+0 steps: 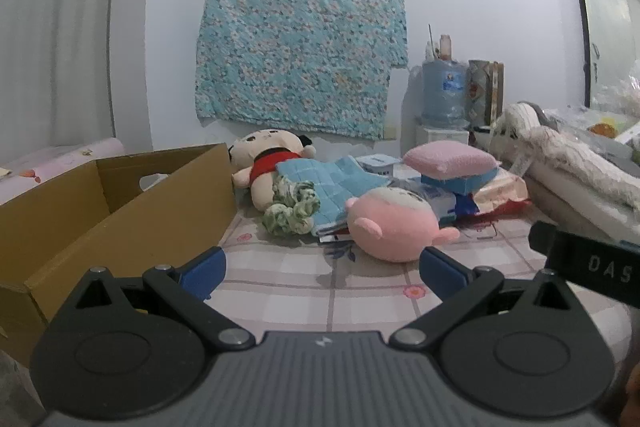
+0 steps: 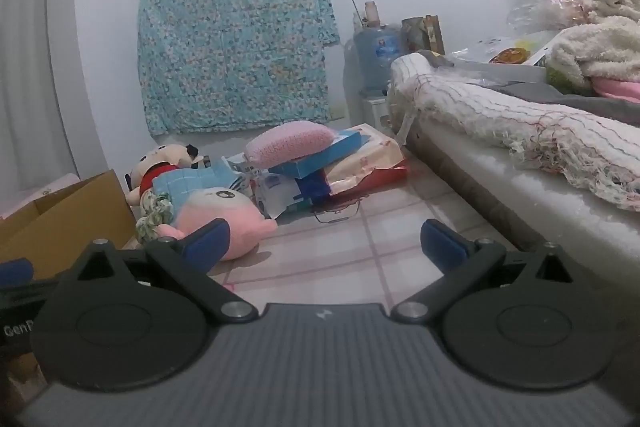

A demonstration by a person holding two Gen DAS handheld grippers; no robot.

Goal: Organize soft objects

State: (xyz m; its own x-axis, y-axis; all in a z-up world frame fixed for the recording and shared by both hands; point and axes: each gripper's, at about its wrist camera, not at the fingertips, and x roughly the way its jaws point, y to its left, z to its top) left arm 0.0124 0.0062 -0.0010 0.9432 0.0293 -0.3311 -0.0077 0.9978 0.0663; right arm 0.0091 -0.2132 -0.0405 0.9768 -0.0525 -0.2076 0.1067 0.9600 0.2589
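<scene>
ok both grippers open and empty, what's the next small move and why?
Probably ease the left gripper forward onto the pink plush. It is the nearest soft thing, lying free on the floor just ahead of the open jaws, and the open cardboard box sits right beside it on the left.

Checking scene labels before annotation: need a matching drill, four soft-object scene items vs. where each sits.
Things:
1. round pink plush pig
2. flat pink knitted cushion
3. open brown cardboard box
4. cream plush doll in a red shirt

Places:
A. by the back wall, next to the box's far end
B. on top of a blue box on the stack
C. left side of the floor mat
D. nearest the tongs, in front of the pile

Pairs: 1-D, 2-B, 3-C, 4-A
</scene>
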